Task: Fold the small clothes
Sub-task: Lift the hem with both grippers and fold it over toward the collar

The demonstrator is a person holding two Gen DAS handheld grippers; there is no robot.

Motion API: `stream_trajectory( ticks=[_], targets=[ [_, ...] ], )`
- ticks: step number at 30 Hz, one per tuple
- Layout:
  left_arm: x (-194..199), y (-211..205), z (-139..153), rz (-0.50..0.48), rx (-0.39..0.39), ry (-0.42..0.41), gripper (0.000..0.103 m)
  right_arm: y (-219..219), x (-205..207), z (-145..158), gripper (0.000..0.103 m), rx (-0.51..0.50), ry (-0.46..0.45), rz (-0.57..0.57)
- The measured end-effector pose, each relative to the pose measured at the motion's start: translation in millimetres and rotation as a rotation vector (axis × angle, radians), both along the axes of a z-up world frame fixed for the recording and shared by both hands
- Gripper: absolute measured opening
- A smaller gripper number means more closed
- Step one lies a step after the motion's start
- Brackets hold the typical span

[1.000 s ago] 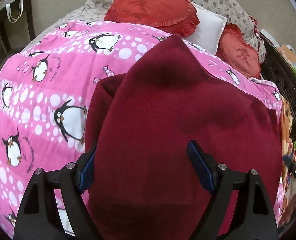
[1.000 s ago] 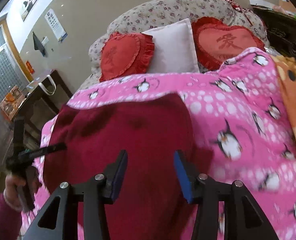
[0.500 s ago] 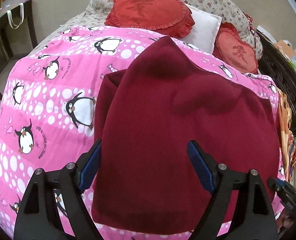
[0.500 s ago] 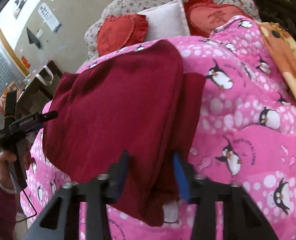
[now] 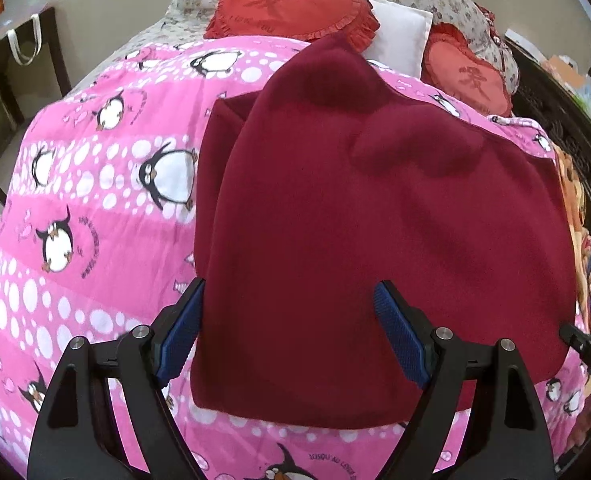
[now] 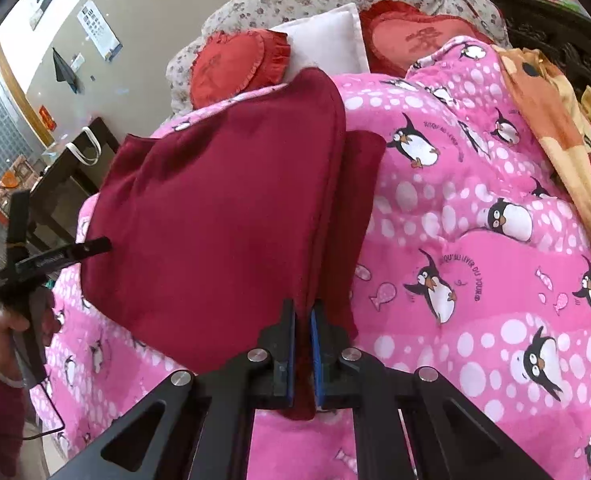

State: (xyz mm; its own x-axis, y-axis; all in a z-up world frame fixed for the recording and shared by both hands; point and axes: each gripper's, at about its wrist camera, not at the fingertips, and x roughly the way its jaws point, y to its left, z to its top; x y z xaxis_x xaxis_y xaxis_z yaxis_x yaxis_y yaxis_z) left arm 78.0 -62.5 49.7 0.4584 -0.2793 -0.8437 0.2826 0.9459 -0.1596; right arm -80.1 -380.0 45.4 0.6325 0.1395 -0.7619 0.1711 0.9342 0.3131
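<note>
Two grippers: right gripper [image 6: 303,344] pinching maroon garment [image 6: 223,216] (on penguin quilt [image 6: 475,264]), left gripper [image 5: 291,336] spread wide.

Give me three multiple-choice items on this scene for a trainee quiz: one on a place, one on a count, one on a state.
1. The garment lies on:
A. a penguin quilt
B. a wooden table
C. a tiled floor

2. Red heart cushions on the bed:
A. one
B. two
C. four

3. The right gripper is:
A. wide open
B. out of view
C. shut on the garment's edge

Key: 1 A, pink penguin print surrounds the garment. 2 B, one cushion sits on each side of the white pillow. 3 C, red cloth is pinched between its blue pads.
</note>
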Motion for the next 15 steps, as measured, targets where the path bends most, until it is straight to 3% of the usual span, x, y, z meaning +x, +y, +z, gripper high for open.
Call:
stream_trajectory(
  ticks=[4,8,10,12,15],
  targets=[
    [-3.1,4.3,-10.9,0.013,-0.004,0.03,0.084,2.8,-3.3,-9.8,0.006,-0.004,0.034,0.015],
    [-6.8,9.6,-10.4,0.02,-0.019,0.038,0.084,-4.6,-6.4,-4.8,0.006,0.076,0.006,-0.001],
    [-5.7,11.6,-5.5,0.024,-0.026,0.028,0.084,-5.9,-6.6,5.7,0.014,0.042,-0.019,-0.024],
    [-1.2,13.5,2.1,0.036,-0.036,0.007,0.084,-5.7,-4.6,17.0,0.038,-0.007,-0.054,-0.038],
    [15.3,14.0,13.3,0.07,-0.07,-0.006,0.084,-5.9,8.2,28.1,0.038,-0.033,-0.085,-0.048]
  ],
)
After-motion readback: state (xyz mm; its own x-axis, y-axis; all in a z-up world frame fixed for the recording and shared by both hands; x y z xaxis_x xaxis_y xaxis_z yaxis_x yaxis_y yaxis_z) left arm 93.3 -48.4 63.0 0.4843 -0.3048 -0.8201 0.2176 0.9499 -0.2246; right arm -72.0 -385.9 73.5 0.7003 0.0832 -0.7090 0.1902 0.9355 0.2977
